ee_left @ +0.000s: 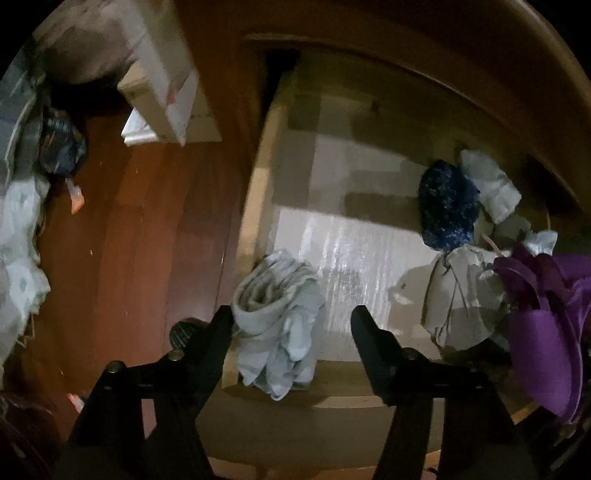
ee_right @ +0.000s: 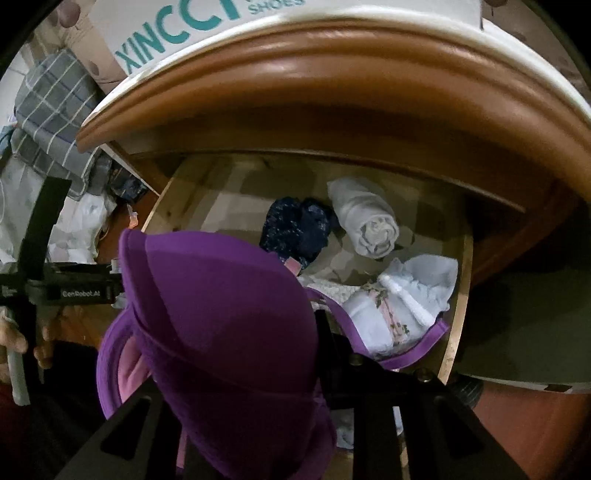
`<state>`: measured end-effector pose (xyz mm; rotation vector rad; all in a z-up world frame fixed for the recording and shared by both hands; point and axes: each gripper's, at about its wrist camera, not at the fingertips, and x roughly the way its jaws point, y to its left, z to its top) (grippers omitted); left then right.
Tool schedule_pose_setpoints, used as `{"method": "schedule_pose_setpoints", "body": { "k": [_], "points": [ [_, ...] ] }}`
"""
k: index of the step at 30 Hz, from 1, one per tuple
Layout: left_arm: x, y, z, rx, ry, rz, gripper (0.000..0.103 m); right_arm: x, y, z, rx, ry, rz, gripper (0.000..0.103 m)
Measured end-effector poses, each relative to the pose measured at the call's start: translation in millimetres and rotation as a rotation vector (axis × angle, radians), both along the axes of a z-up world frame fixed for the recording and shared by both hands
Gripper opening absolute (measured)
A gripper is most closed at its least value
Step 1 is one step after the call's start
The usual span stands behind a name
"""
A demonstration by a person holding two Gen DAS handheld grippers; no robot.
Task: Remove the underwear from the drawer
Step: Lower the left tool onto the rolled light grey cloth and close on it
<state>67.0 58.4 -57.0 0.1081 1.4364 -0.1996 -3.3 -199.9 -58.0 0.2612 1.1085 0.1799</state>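
The open wooden drawer (ee_left: 258,192) holds rolled underwear. In the left wrist view my left gripper (ee_left: 291,325) is open, its jaws on either side of a pale blue-grey rolled piece (ee_left: 280,314) at the drawer's front left corner; the piece lies against the left finger. A dark blue patterned roll (ee_left: 448,205) and grey bundles (ee_left: 458,295) lie at the right. In the right wrist view my right gripper (ee_right: 236,354) is shut on a purple bra (ee_right: 221,325), held above the drawer's front; its left finger is hidden by the bra. A white roll (ee_right: 365,218) and a floral white bundle (ee_right: 391,317) lie behind.
The dresser top edge (ee_right: 295,74) overhangs the drawer, with a shoe box (ee_right: 207,22) on it. Cardboard boxes (ee_left: 162,85) stand on the red-brown floor (ee_left: 129,240) to the left. Bedding and clothes (ee_left: 18,240) lie at the far left.
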Motion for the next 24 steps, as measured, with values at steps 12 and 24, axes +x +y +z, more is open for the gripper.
{"method": "schedule_pose_setpoints", "body": {
  "k": [12, 24],
  "points": [
    [-1.7, -32.2, -12.8, 0.067, 0.030, -0.091, 0.045, 1.3, 1.6, -7.4, 0.024, 0.003, 0.008, 0.022],
    [1.7, -39.8, -24.1, 0.125, 0.040, -0.083, 0.031, -1.4, 0.6, -8.5, 0.022, -0.001, 0.007, 0.022]
  ]
}}
